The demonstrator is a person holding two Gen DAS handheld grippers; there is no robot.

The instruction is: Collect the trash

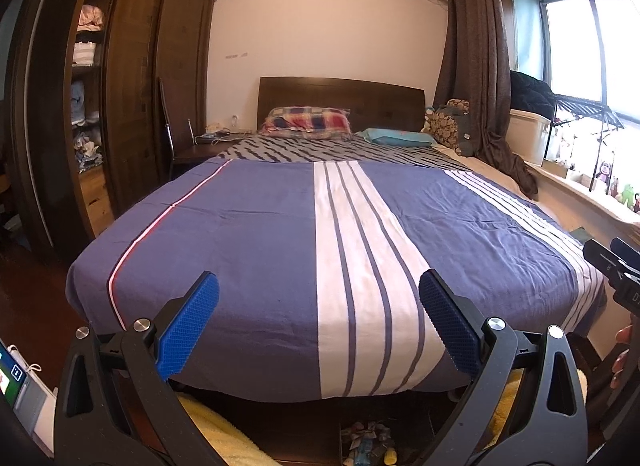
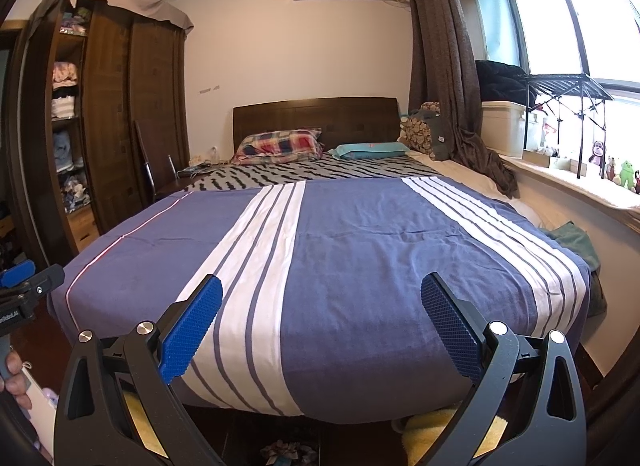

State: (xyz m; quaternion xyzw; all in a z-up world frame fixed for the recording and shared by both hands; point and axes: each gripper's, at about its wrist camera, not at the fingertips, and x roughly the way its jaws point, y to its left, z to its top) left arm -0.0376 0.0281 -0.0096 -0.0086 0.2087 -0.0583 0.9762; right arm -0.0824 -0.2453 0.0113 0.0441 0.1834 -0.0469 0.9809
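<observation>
My left gripper (image 1: 319,286) is open and empty, held in the air at the foot of the bed (image 1: 248,242). My right gripper (image 2: 321,288) is open and empty too, beside it; its side shows at the right edge of the left wrist view (image 1: 612,262). Crumpled wrappers (image 1: 370,442) lie in a dark box on the floor under the foot of the bed, below the left gripper. The same crumpled litter shows at the bottom of the right wrist view (image 2: 288,452). I see no trash on the blue striped bedspread (image 2: 360,250).
A dark wooden wardrobe (image 1: 132,77) with open shelves stands left of the bed. Pillows (image 1: 306,119) lie at the headboard. A curtain (image 1: 476,65), a window sill with toys (image 2: 612,173) and a drying rack (image 2: 568,85) are at the right. A yellow towel (image 1: 224,434) lies on the floor.
</observation>
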